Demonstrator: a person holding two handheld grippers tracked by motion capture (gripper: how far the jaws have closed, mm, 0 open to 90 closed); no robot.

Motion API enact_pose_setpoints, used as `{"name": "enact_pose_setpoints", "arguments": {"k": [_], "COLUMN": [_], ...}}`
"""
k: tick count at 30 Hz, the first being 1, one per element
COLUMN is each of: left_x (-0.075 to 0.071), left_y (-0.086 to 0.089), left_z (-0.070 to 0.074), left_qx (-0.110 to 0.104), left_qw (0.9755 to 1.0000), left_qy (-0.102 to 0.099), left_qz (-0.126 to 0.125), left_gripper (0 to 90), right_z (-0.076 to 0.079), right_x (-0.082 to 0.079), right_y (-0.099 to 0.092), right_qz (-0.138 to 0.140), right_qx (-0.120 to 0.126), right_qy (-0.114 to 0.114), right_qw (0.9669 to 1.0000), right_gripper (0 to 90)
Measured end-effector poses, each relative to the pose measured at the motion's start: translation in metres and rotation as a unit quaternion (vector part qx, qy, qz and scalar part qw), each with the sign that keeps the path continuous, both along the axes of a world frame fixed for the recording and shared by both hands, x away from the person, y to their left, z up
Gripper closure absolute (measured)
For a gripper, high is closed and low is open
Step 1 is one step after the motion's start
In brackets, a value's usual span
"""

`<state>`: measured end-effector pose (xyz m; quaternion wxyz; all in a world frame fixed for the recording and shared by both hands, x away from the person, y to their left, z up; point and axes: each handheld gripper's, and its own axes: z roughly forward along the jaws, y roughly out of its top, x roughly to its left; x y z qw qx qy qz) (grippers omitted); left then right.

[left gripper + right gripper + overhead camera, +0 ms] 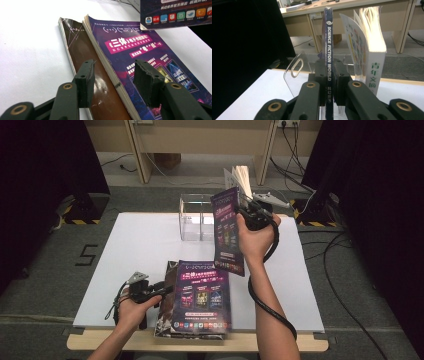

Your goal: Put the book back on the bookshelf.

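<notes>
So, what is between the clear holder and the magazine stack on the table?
In the high view, only bare white tabletop lies between the clear holder and the magazine stack.

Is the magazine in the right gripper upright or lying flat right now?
Upright. The right gripper clamps the magazine by its spine, which runs vertically in its view; the high view shows it lifted off the table.

glossy paper magazine (pixel 328 37), clear plastic rack (pixel 196 217) — matt table (pixel 140 245)
</notes>
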<state>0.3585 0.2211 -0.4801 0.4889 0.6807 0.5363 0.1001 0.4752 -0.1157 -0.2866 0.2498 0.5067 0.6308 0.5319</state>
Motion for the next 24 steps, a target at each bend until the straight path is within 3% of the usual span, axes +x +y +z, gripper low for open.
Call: {"name": "enact_pose_setpoints", "arguments": {"k": [16, 24], "left_x": [0.000, 0.000], "left_y": [0.000, 0.000], "left_z": [-0.001, -0.002], "left_qx": [0.002, 0.001], "left_qw": [1.0000, 1.0000], "left_qy": [0.002, 0.003], "left_qz": [-0.002, -0.001], "left_gripper": [50.7, 50.7], "right_z": [0.011, 0.014], "right_x": [0.017, 0.027], "right_y": [0.007, 0.014], "right_qz": [-0.011, -0.015], "right_qx": [0.001, 0.003], "right_qy": [-0.018, -0.038], "right_qw": [0.9998, 0.9992], "right_gripper": [84.7, 84.7]}}
